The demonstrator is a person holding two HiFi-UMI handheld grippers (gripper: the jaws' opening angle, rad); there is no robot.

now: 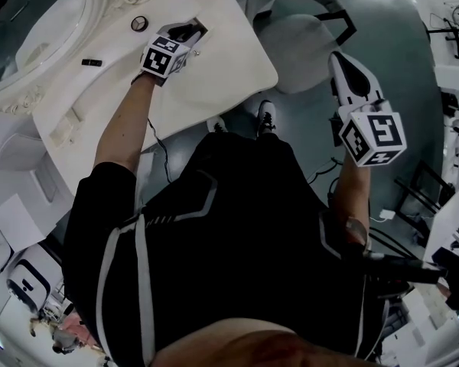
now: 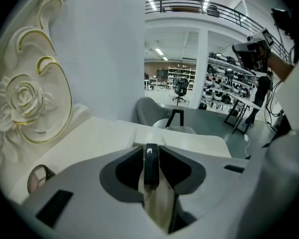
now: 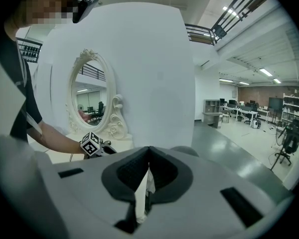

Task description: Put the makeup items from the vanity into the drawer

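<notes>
My left gripper is low over the white vanity top, near its far edge. In the left gripper view its jaws are shut on a slim black makeup stick that stands upright between them. A round compact lies by the mirror's base and shows as the compact at lower left. Another black makeup stick lies further left on the top. My right gripper hangs in the air above the floor, right of the vanity, its jaws shut with nothing in them.
An ornate white mirror rises at the vanity's back, with its rose carving close to the left gripper. A grey round chair stands on the floor beyond the vanity's right corner. Shelving and desks fill the room behind.
</notes>
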